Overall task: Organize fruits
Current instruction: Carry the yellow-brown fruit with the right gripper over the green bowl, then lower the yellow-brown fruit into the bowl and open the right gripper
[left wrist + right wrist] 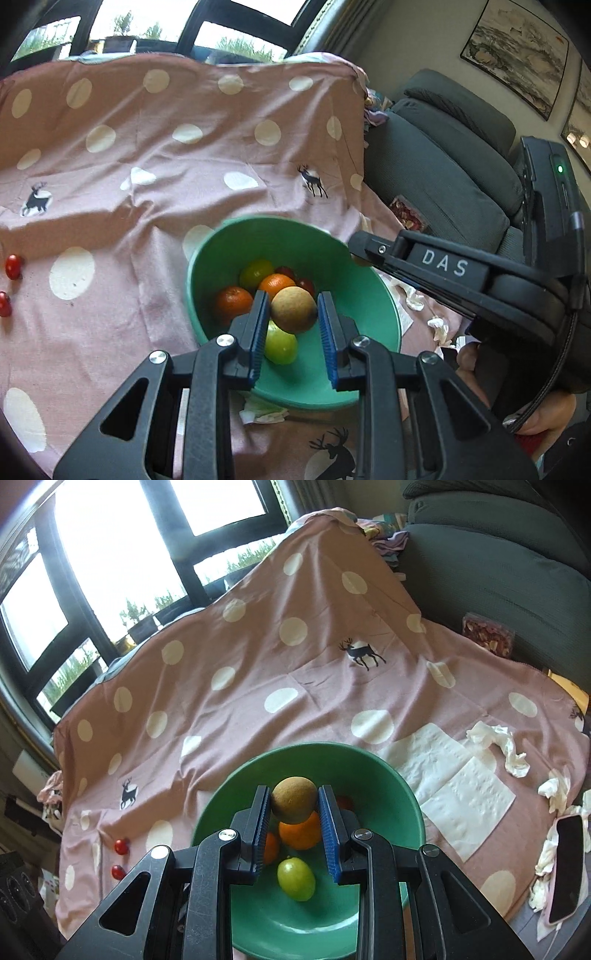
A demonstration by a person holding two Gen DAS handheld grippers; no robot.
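Observation:
A green bowl (354,295) (391,794) sits on a pink polka-dot cloth and holds oranges (233,301) (300,835), green fruits (280,346) (296,878) and small red ones (306,285). A round tan-brown fruit (294,309) (294,799) sits between blue-padded fingers above the bowl in both wrist views. My right gripper (294,805) is shut on it. My left gripper (293,314) frames the same fruit; its pads look slightly apart from it. Two red cherry tomatoes (13,266) (120,846) lie on the cloth to the left.
The other gripper's black body (480,280) reaches in from the right in the left wrist view. White tissues (458,786) and crumpled paper (498,746) lie right of the bowl, with a phone (567,867) at the far right. A grey sofa (443,166) stands behind.

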